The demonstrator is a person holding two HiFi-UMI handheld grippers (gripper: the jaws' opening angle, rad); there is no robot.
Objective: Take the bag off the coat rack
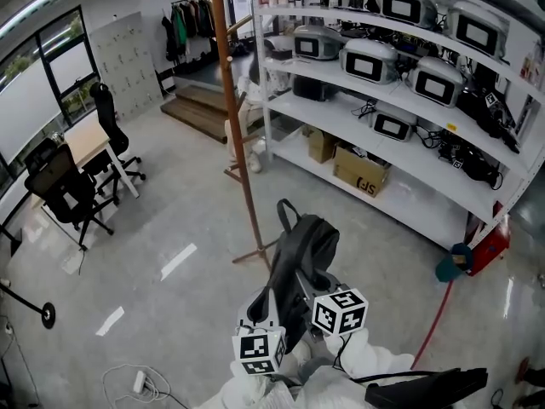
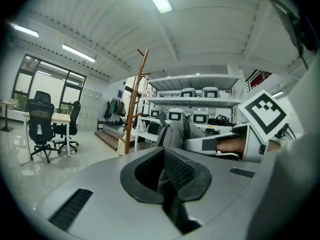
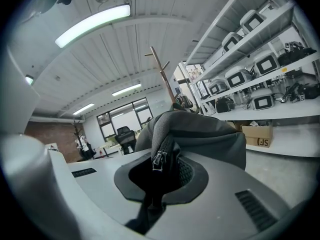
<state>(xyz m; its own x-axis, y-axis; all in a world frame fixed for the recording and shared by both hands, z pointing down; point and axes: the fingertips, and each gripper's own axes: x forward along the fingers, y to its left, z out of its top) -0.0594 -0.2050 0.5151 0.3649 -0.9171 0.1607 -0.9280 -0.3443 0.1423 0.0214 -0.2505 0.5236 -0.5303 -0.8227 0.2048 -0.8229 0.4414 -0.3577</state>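
jaws of my left gripper [image 2: 167, 181] are pressed together on a fold of the bag [image 1: 302, 254], and my right gripper [image 3: 159, 176] pinches it shut at the zipper [image 3: 159, 159] edge. the bag hangs between them in front of me, apart from the coat rack [image 1: 236, 126] and above the floor [image 1: 170, 220], so i judge it off the hooks. to do this well, both grips need an even pull so the pinched cloth does not slip, and a path clear of the rack. its long axis runs away from me, carry loop [image 1: 286, 213] pointing toward the rack's foot.
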